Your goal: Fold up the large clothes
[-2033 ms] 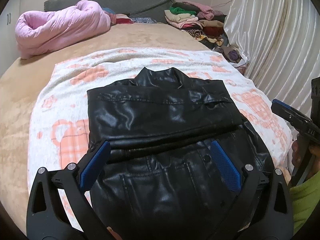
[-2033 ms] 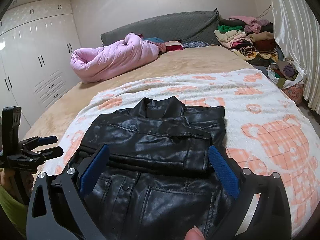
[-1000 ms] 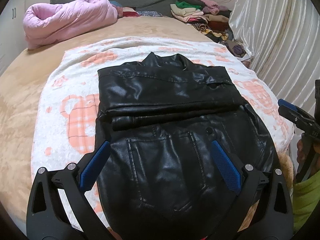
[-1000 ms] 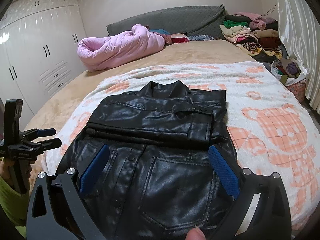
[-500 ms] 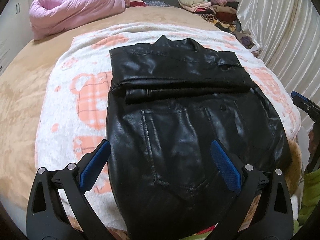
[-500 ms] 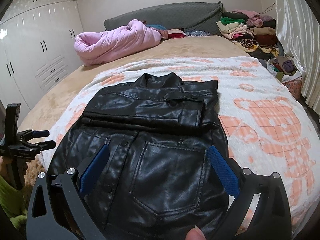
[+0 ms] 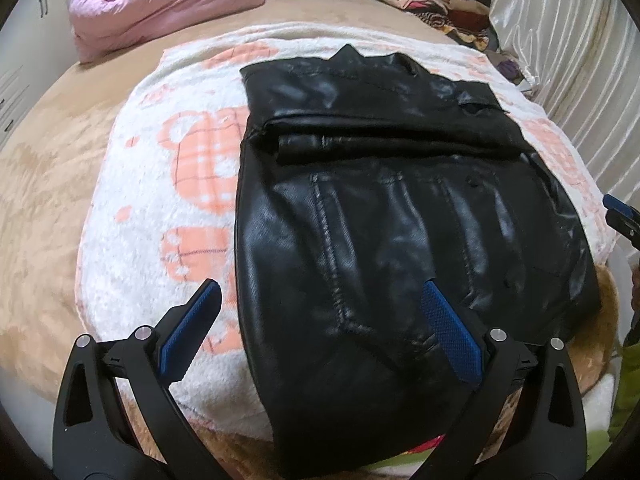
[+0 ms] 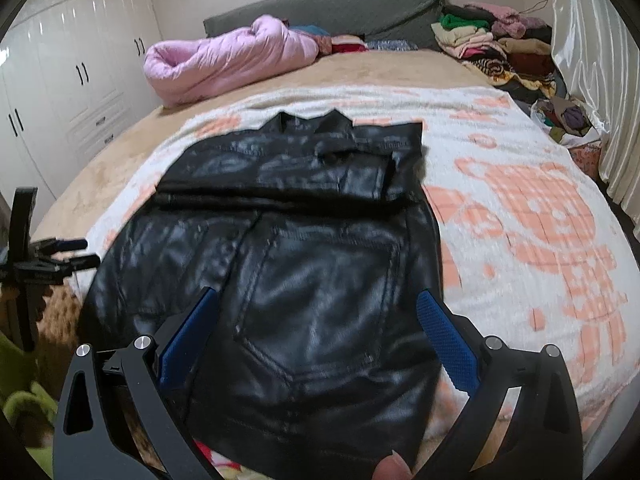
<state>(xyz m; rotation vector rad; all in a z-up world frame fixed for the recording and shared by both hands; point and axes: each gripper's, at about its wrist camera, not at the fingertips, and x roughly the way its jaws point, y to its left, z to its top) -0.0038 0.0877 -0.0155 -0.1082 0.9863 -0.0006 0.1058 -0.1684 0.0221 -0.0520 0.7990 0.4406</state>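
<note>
Left wrist view first: the left claw [image 7: 316, 328] hangs wide open over the near end of the jacket [image 7: 400, 240], holding nothing. The jacket lies flat on the blanket [image 7: 160, 208] on the bed [image 7: 40, 184], collar at the far end, sleeves folded across the chest. Its near hem runs past the blanket edge and seems to droop over the side of the bed. One blue pad sits over blanket, the other over leather, so a close here would straddle the left edge and might pinch blanket pile along with the hem. At far right the tip of the right claw [image 7: 620, 216] peeks in, apart from the jacket.

Right wrist view now: the right claw [image 8: 316, 332] is also spread open and empty, poised over the lower panel, both pads above leather. The left claw [image 8: 60, 258] shows at far left, off the jacket's edge. Risks, as I judge them: this leather looks slick and stiff, so a shallow bite on the hem could slip out mid-lift. If the two claws grab at uneven heights, the fold would land skewed. A quick lift could also drag the sleeves out of place. And the overhanging hem may pull the whole jacket toward the bed's edge.
</note>
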